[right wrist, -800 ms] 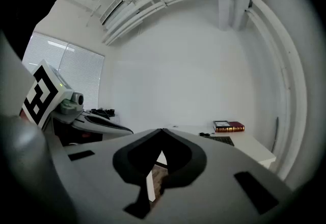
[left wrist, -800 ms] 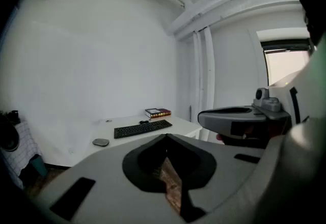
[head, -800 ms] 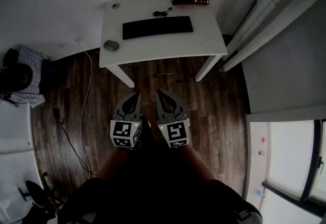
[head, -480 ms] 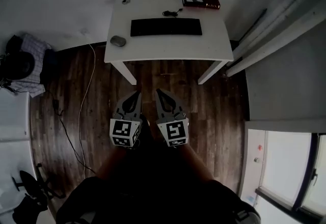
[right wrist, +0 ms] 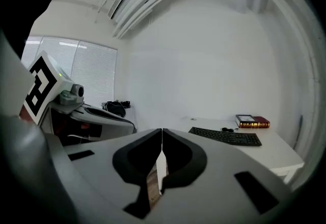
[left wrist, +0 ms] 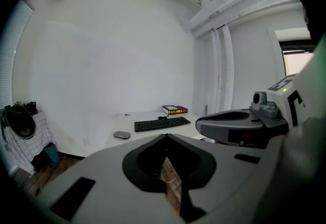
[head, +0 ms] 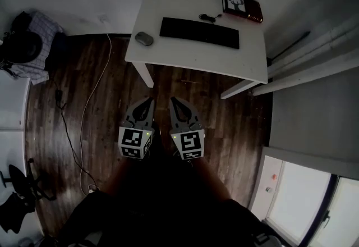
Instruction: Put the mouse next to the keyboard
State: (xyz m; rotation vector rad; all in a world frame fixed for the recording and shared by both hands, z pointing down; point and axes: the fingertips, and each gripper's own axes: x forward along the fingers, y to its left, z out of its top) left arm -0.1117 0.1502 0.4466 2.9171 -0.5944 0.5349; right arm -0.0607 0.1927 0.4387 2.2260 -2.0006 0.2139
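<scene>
A grey mouse (head: 144,39) (left wrist: 121,135) lies near the left edge of the white desk (head: 185,55), apart from the black keyboard (head: 199,32) (left wrist: 161,124) (right wrist: 225,136) in the desk's middle. Both grippers hang side by side over the wooden floor, well short of the desk. My left gripper (head: 147,101) (left wrist: 165,136) is shut with nothing in it. My right gripper (head: 174,101) (right wrist: 161,131) is shut and empty as well.
A dark red book (head: 243,6) (left wrist: 174,111) (right wrist: 249,122) with a framed picture on it lies at the desk's far right corner. A small cable coil (head: 210,17) sits behind the keyboard. A cable (head: 84,111) trails over the floor at left, clothes (head: 31,44) lie there.
The head view has swung, so the desk now sits further right and tilted in the picture. The two grippers have stayed side by side, both shut.
</scene>
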